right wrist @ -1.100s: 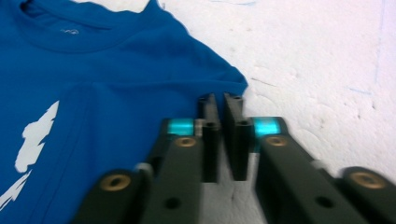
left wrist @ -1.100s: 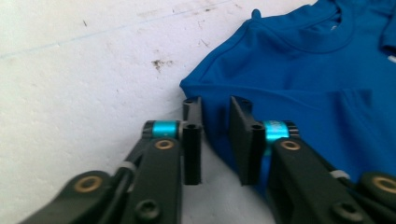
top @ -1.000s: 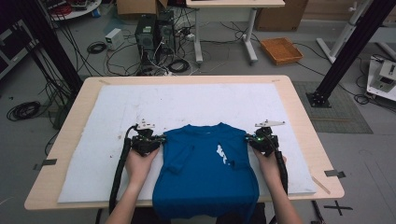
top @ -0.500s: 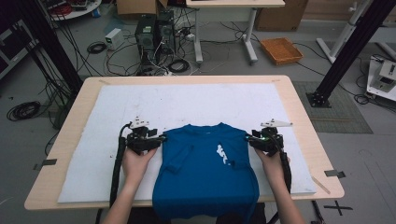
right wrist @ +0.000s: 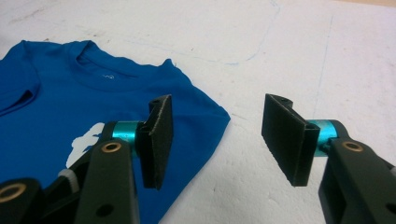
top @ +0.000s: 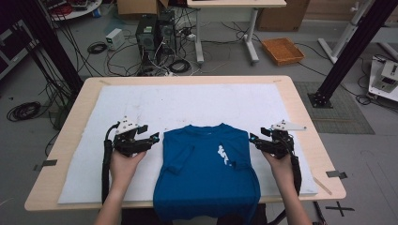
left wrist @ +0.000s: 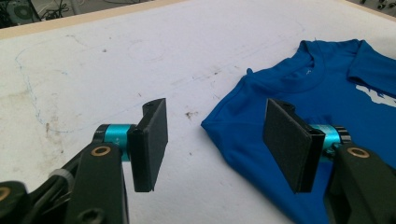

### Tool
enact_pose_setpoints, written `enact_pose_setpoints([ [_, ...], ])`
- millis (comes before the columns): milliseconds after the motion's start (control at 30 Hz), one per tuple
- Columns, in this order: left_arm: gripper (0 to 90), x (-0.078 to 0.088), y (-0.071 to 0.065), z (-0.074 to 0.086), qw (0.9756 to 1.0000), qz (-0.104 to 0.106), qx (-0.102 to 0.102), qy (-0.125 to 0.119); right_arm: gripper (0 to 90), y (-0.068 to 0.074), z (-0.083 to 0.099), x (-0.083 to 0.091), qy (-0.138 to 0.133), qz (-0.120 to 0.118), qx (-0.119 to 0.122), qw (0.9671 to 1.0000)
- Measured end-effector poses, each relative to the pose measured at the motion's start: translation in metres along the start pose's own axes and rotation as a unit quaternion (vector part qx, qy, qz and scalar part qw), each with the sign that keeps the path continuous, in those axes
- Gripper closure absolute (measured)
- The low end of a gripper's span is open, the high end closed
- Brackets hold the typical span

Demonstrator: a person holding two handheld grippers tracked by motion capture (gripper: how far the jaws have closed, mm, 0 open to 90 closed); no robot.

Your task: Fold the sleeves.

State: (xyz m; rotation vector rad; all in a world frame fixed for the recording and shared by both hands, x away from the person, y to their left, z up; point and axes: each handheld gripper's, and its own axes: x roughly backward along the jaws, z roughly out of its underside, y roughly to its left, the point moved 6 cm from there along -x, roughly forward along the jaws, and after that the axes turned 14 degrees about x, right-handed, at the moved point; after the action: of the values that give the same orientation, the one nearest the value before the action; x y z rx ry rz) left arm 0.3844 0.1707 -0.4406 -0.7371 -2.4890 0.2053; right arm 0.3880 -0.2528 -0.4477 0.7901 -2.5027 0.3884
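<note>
Blue shirt: the T-shirt [top: 206, 173] lies face up on the white mat [top: 187, 105], collar away from the person, hem hanging over the near edge of the bench [top: 300, 108]. Both sleeves are already turned inward onto the chest, which leaves the body a narrow rectangle with straight side edges, as a fold in progress would need.

Print: a white figure [top: 223, 154] sits on the chest, right of centre, partly beside the folded right sleeve.

Left gripper: the left gripper [top: 152, 139] sits just beside the shirt's left shoulder edge. Its jaws have just been opening and now stand wide apart with nothing between them; in the left gripper view the shoulder corner [left wrist: 210, 125] lies on the mat beyond the gap, untouched by either pad.

Right gripper: the right gripper [top: 256, 139] mirrors it at the right shoulder edge. Its jaws have also just been opening and hold nothing; the right gripper view shows the folded corner [right wrist: 219, 116] lying flat by the left jaw.

Why so placed: the two grippers flank the shirt symmetrically, which suggests both sleeve folds were let go together and the cloth is left to settle.

Likely next: judging by the hanging hem, the lower half looks due to be brought up.
</note>
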Motion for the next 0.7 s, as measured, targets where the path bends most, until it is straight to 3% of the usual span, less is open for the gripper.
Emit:
enact_pose_setpoints([
  [700, 40.5, -0.005, -0.013, -0.001, 0.9998, 0.013, -0.014, -0.002, 40.4, 0.002, -0.001, 0.000, -0.001, 0.000, -0.004, 1.0000],
])
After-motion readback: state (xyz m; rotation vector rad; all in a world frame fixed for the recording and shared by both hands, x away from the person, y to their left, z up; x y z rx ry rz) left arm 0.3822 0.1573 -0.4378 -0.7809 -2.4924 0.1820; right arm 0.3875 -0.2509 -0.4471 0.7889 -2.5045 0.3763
